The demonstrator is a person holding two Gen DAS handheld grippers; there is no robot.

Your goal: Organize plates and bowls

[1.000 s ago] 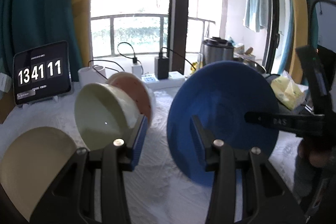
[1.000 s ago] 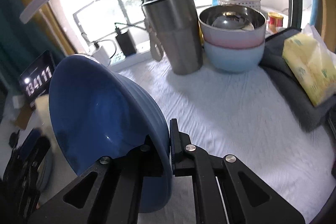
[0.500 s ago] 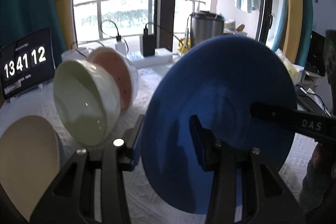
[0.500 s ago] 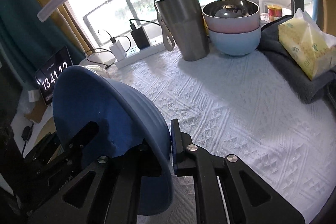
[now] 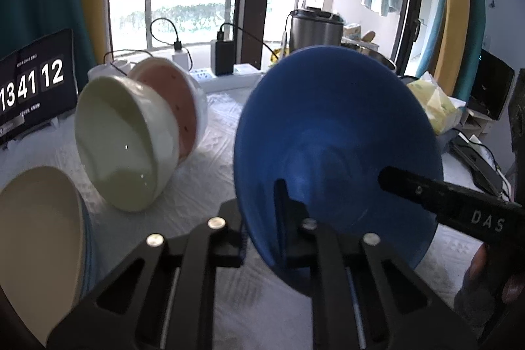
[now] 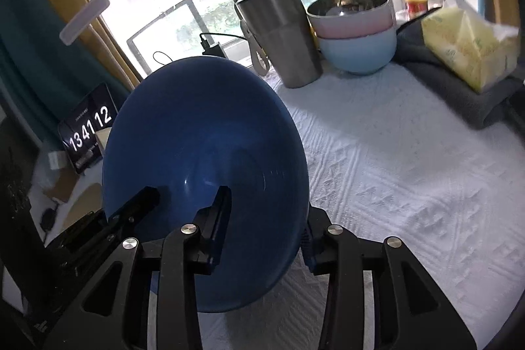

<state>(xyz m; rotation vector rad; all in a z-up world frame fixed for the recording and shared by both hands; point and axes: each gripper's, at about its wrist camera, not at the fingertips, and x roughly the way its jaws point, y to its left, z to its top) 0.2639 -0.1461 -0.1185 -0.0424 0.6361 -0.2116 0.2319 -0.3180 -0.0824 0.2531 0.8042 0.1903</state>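
A deep blue bowl (image 5: 338, 153) hangs tilted on edge above the white cloth, its hollow facing both cameras. My left gripper (image 5: 262, 228) is shut on its lower rim, one finger inside the bowl and one behind it. In the right wrist view the same blue bowl (image 6: 203, 146) sits between the jaws of my right gripper (image 6: 265, 235), which are opening; the pads stand off the rim. A pale green bowl (image 5: 124, 146) leans on a pink bowl (image 5: 177, 97) at the left. A cream dish (image 5: 39, 235) fills the lower left corner.
A steel tumbler (image 6: 279, 31) and a stack of pink and light blue bowls (image 6: 354, 35) stand at the back right. A yellow tissue pack (image 6: 466, 48) lies on a grey cloth. A clock tablet (image 5: 32, 87) and chargers line the window side.
My left gripper has closed on the blue bowl's rim. My right gripper, shut on the bowl before, has spread its jaws. The bowl has come nearer the left camera.
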